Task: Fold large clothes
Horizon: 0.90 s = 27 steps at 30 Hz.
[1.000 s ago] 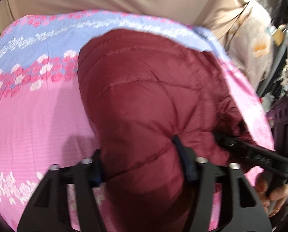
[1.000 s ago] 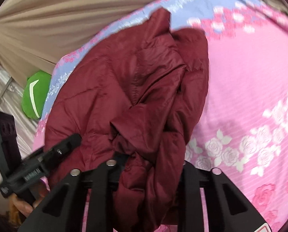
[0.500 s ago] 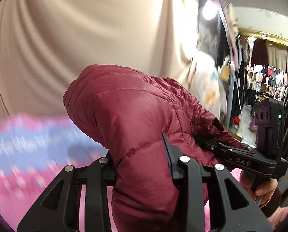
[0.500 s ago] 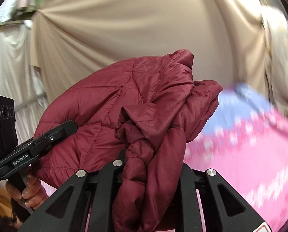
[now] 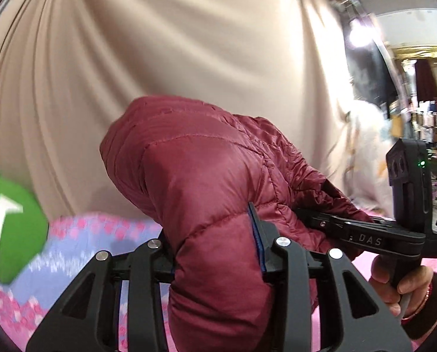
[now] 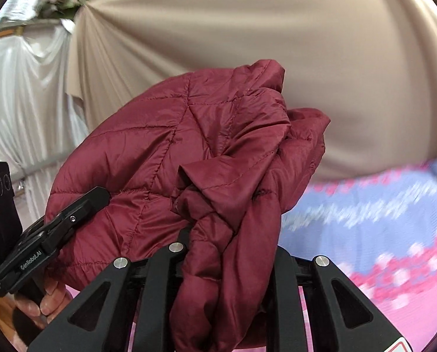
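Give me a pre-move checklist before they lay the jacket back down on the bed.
1. Left gripper clamped on maroon quilted jacket: ok, fabric fills the jaws, which have just been closing.
2. Right gripper clamped on the jacket: ok, a bunched fold sits between the fingers.
3. Jacket spread flat between the grippers: not ok, it is crumpled and doubled over.
4. Jacket clear of the pink and blue floral bedsheet: cannot tell, the lower part is hidden behind the grippers.
5. Green cushion out of the landing area: cannot tell, it sits at the sheet's edge.
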Tool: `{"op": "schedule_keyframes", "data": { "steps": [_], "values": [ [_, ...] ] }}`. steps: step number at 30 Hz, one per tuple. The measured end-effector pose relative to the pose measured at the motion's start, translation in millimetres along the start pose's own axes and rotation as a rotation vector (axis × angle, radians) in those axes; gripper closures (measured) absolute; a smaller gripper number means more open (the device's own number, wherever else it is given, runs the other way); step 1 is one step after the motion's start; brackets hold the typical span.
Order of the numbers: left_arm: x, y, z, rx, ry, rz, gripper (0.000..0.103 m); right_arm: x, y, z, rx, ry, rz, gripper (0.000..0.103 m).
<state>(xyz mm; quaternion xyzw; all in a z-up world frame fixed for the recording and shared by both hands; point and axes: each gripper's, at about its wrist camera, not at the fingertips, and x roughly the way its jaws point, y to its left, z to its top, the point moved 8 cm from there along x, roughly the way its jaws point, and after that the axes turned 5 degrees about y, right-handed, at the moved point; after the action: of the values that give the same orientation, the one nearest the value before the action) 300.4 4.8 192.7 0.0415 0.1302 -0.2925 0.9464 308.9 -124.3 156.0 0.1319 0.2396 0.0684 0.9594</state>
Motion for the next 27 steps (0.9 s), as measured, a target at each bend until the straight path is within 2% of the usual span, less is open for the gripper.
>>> {"op": "schedule_keyframes", "data": {
  "steps": [3, 7, 8, 9, 11, 13, 16, 18, 21, 22, 23, 25, 27],
  "values": [
    [47, 30, -55, -0.051, 0.102, 0.016, 0.068, 72, -21, -41, 0.060, 0.111, -0.021, 0.086],
    [98, 55, -136, -0.111, 0.276, 0.024, 0.068, 138, -43, -115, 0.125, 0.274, -0.061, 0.085],
    [108, 62, -161, -0.136, 0.328, 0.028, 0.064, 146, -47, -129, 0.130, 0.307, -0.070, 0.082],
    [114, 65, -177, -0.140, 0.354, 0.038, 0.062, 151, -52, -145, 0.135, 0.333, -0.084, 0.079],
    [113, 69, -197, -0.142, 0.379, 0.041, 0.044, 156, -61, -164, 0.158, 0.359, -0.093, 0.058],
    [108, 73, -205, -0.174, 0.425, 0.026, 0.039, 152, -73, -173, 0.209, 0.396, -0.087, 0.049],
    [81, 87, -205, -0.223, 0.443, 0.036, 0.037, 124, -89, -171, 0.249, 0.401, -0.112, 0.049],
    [58, 89, -196, -0.222, 0.450, 0.070, 0.038, 93, -88, -159, 0.238, 0.359, -0.170, 0.053],
    [30, 76, -174, -0.222, 0.459, 0.088, 0.039, 70, -68, -137, 0.159, 0.279, -0.206, 0.080],
    [27, 71, -170, -0.223, 0.456, 0.082, 0.039, 68, -64, -133, 0.143, 0.274, -0.201, 0.092],
    [26, 63, -166, -0.222, 0.461, 0.080, 0.039, 73, -52, -131, 0.115, 0.290, -0.175, 0.100],
    [34, 49, -169, -0.222, 0.506, 0.086, 0.039, 85, -40, -140, 0.063, 0.339, -0.148, 0.103],
    [44, 47, -183, -0.224, 0.554, 0.125, 0.042, 108, -36, -155, 0.011, 0.399, -0.194, 0.103]
  ]
}}
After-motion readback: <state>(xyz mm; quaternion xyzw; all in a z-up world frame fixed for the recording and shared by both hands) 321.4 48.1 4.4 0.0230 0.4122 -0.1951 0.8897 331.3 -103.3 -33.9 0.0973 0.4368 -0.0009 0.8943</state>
